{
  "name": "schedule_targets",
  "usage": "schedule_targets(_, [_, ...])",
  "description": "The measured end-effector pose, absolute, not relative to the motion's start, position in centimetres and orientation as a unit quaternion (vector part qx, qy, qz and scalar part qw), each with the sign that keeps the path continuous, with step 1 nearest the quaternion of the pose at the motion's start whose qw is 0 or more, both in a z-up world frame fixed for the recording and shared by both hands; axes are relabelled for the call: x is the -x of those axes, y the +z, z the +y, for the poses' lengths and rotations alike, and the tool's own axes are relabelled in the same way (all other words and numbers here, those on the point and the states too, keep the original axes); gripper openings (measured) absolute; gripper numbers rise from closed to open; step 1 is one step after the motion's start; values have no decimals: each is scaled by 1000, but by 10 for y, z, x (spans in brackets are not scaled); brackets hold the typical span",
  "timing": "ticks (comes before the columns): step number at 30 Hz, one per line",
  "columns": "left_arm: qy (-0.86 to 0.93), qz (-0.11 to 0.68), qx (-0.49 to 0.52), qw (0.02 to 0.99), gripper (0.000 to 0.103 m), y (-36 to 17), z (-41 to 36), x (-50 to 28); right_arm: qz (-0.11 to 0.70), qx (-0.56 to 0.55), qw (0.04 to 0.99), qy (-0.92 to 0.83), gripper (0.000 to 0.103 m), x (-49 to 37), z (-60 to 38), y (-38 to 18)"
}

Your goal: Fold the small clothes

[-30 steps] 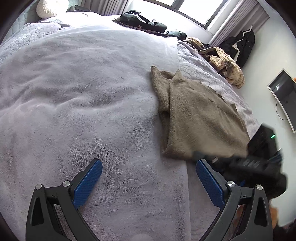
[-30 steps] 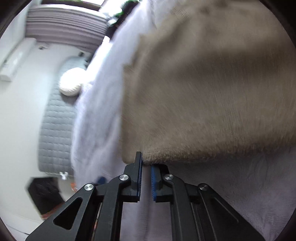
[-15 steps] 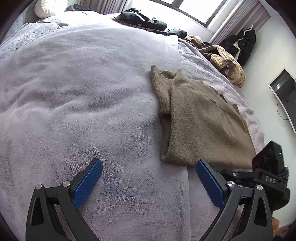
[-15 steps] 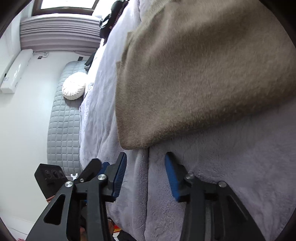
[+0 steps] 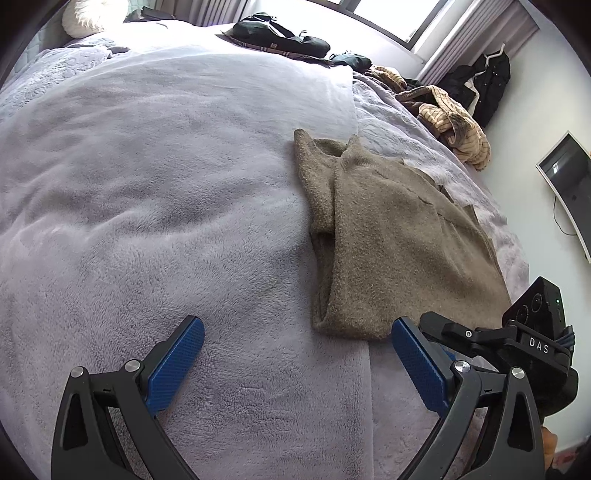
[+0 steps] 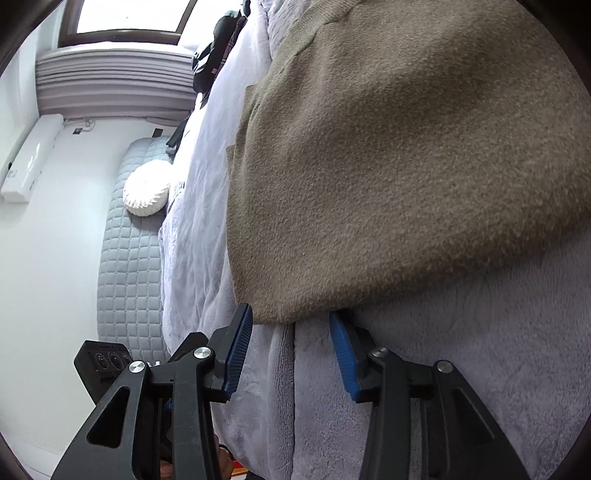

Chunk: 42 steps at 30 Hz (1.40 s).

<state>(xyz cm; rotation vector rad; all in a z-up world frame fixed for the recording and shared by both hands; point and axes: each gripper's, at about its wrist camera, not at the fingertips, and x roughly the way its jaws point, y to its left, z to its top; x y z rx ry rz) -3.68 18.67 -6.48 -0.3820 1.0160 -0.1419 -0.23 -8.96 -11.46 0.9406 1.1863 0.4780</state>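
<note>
A brown-olive knitted sweater (image 5: 391,236) lies folded lengthwise on the grey fleece blanket (image 5: 166,184), right of centre in the left wrist view. My left gripper (image 5: 295,354) is open and empty above the blanket, just short of the sweater's near hem. My right gripper (image 6: 291,328) is open, its jaws either side of the sweater's near corner (image 6: 280,306), with the right fingertip tucked under the hem. The sweater (image 6: 388,166) fills most of the right wrist view. The right gripper's body (image 5: 517,347) shows at the lower right of the left wrist view.
A black bag (image 5: 284,35) and other dark clothes lie at the far side of the bed. A tan striped garment (image 5: 454,125) is heaped at the far right edge. A white round pillow (image 6: 146,192) rests by the quilted headboard (image 6: 125,258). A monitor (image 5: 569,177) hangs on the right wall.
My right gripper was shut at the sweater's hem corner, then opened and now sits open around that corner. The sweater has settled flat. My left gripper has stayed open and still.
</note>
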Motion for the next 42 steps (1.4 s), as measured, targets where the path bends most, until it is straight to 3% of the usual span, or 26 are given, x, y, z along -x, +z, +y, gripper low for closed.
schedule_targets(10, [-123, 475, 255, 833, 102, -65, 192, 7, 508, -459, 698, 211, 47, -15, -90, -122])
schedule_targets(11, [-135, 476, 265, 827, 102, -66, 193, 2, 504, -463, 698, 211, 43, -16, -90, -122])
schedule_targets(12, [-154, 480, 280, 817, 102, -70, 193, -5, 498, -465, 701, 211, 23, -18, -91, -121])
schedule_targets(13, [-162, 484, 289, 810, 102, -72, 192, -9, 494, -465, 703, 214, 12, -19, -92, -118])
schedule_targets(14, [-171, 488, 299, 802, 102, -74, 191, -15, 487, -465, 706, 219, 9, -20, -93, -114])
schedule_targets(20, [-245, 500, 368, 745, 102, -89, 180, -57, 449, -399, 758, 256, 9, -27, -98, -64])
schedule_targets(27, [-271, 513, 377, 723, 102, -90, 148, -104, 450, -391, 758, 265, 9, -24, -98, -57])
schedule_targets(35, [-252, 528, 316, 747, 101, -83, 100, -129, 548, -348, 707, 280, 13, -5, -102, -74])
schedule_targets(37, [-231, 530, 293, 761, 86, -83, 93, -131, 555, -326, 710, 286, 13, 4, -113, -65])
schedule_targets(39, [-206, 535, 245, 782, 40, -81, 90, -130, 542, -302, 734, 274, 13, 6, -131, -50])
schedule_targets(40, [-194, 536, 224, 791, 31, -80, 89, -130, 528, -293, 755, 255, 13, 3, -143, -41])
schedule_targets(42, [-189, 529, 207, 801, 30, -76, 90, -126, 506, -279, 788, 211, 13, -11, -165, -31])
